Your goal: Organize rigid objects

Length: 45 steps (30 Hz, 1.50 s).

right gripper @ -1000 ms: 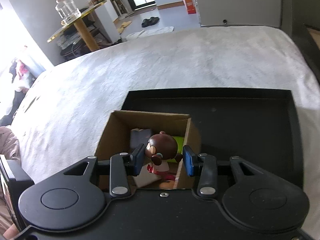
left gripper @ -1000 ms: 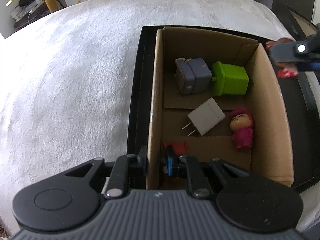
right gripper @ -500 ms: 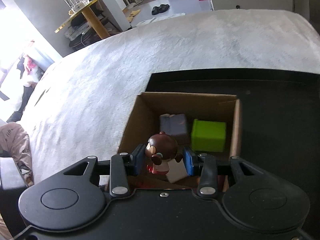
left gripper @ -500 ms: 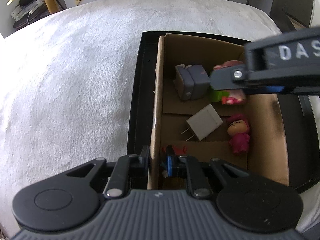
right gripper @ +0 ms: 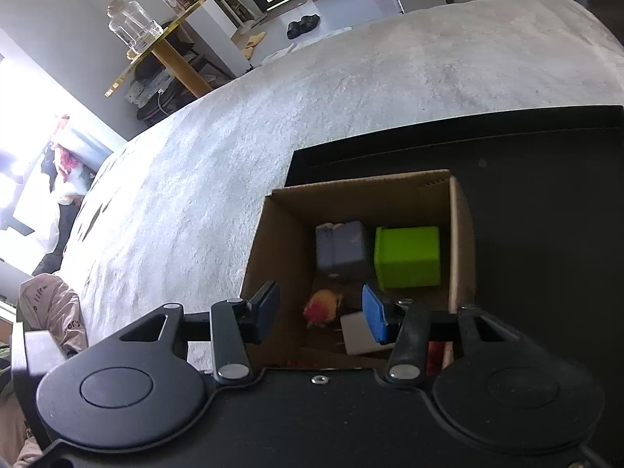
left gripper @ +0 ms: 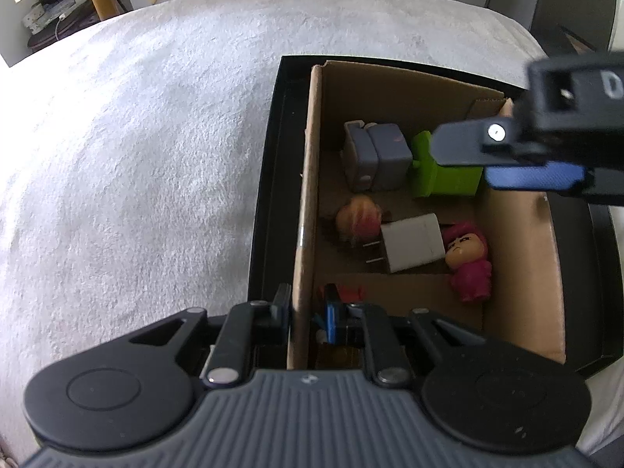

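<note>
An open cardboard box (left gripper: 308, 195) stands in a black tray (left gripper: 269, 195) on a white fuzzy cover. My left gripper (left gripper: 308, 308) is shut on the box's left wall at its near corner. Over the box, my right gripper (right gripper: 321, 310) has its jaws opening, and nothing touches the pads. Below them a brown-headed toy figure (right gripper: 323, 308) shows as a blur inside the box, also blurred in the left wrist view (left gripper: 358, 222), next to a white charger (left gripper: 413, 245). A grey block (left gripper: 374, 160), a green block (left gripper: 444, 179) and a pink figure (left gripper: 468, 265) lie in the box too.
A small red item (left gripper: 351, 292) sits in the box's near corner by my left fingers. The tray's bare black floor (right gripper: 538, 202) stretches right of the box. A gold side table with a glass jar (right gripper: 132, 31) stands beyond the bed.
My right gripper carried the brown-headed figure over the box, then its jaws parted and the figure dropped in beside the white charger. The left gripper kept its hold on the box wall.
</note>
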### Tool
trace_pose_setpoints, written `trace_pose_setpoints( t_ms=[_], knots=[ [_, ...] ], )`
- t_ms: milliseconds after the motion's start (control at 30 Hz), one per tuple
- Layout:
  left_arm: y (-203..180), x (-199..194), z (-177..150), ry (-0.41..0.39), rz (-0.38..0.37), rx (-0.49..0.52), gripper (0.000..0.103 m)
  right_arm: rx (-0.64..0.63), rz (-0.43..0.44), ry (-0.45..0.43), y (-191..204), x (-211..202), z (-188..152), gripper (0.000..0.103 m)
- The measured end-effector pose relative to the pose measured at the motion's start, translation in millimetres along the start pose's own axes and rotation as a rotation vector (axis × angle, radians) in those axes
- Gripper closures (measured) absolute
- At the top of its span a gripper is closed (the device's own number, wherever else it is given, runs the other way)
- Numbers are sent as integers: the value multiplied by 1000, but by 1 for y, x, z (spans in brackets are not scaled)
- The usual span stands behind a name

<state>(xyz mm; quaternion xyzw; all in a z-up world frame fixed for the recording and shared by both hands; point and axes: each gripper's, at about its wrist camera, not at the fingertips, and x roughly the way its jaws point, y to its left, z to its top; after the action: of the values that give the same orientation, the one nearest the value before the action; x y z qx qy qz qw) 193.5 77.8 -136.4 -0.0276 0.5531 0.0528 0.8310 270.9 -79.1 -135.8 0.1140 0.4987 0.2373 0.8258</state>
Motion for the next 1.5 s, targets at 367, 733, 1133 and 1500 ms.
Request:
trace_pose_setpoints(
  t_ms=[367,733,1133,1500],
  knots=[
    [-11,-25,3,-56,37,63,87,27,-39,-28,-17,-25,-12,34],
    [-22,-79,1,-140,7,90,64,61,-117,-130,-39,-74,-22,2],
    [-16,-133,-17,-216,-54,58,15,45,-178,-197,-42,-117,-34,0],
    [-10,-175,-29,-283,-110,37,7,21,-187,-244,-33,-151,-48,0]
  ],
)
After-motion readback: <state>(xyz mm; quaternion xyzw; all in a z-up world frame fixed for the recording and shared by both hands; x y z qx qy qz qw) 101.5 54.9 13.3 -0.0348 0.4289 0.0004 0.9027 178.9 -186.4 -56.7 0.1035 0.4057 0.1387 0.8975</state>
